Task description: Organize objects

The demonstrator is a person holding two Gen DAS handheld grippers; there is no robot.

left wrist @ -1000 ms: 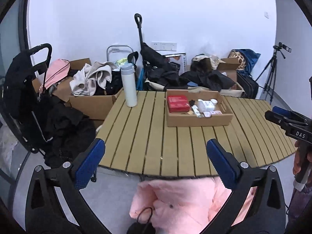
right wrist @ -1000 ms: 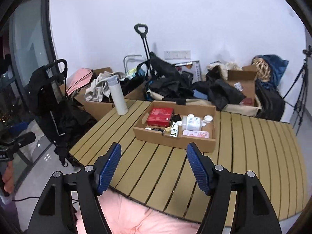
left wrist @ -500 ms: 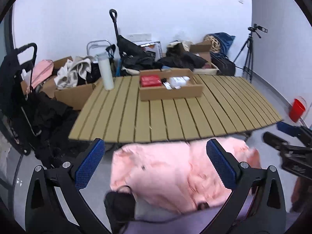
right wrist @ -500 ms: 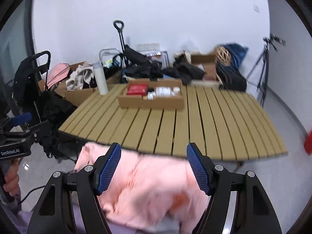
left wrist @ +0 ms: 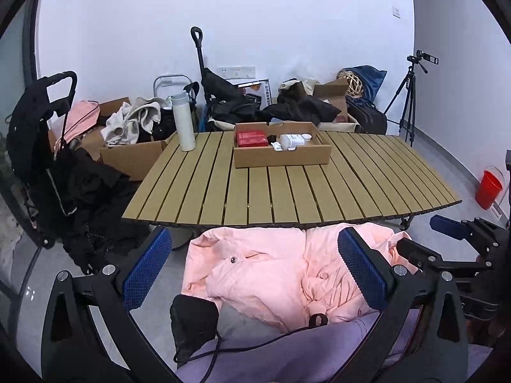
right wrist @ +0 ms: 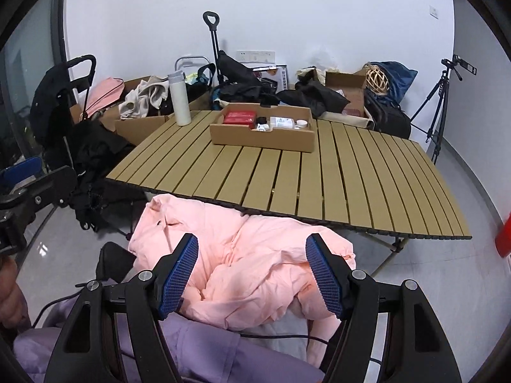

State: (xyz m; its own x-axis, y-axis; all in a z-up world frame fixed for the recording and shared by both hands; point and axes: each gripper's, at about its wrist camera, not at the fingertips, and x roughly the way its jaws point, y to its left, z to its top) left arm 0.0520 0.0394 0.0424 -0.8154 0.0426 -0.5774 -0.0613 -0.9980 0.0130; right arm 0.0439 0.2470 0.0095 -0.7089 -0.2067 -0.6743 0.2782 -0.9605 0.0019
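- both hand-held grippers hang over a crumpled pale pink padded jacket (left wrist: 271, 274) lying in the person's lap, on lilac-trousered legs, just below the near edge of the slatted tan wooden tabletop (left wrist: 287, 188).
- left hand-held gripper (left wrist: 255, 273): blue pads wide apart, nothing between them but air, jacket underneath, no contact seen.
- right hand-held gripper (right wrist: 252, 276): pads also spread apart, empty, above the jacket's bunched middle.
- step in hand, as i read it: take hold of the jacket to lift it onto the tabletop or fold it. not yet gripped.
- do it well: come down on two separate spots, one gripper per side, ideally at collar or shoulder seams rather than the puffy centre, so the fabric hangs flat and does not ball up.
- bite a ridge or fold of cloth, not a smooth flat patch; padded fabric will likely slip from a shallow pinch.
- watch the black cable (left wrist: 255, 346) running across the lap and the black pouch (left wrist: 193, 322) just beside the jacket's left edge; keep the pads off both.
- lift high enough for the hem to pass the tabletop edge, else it may snag on the slats.
- keep clear of the shallow brown cardboard tray (left wrist: 282, 156) of small items and the tall white flask (left wrist: 184, 121), both standing at the far side, well apart from the jacket; near half is free for laying it down.
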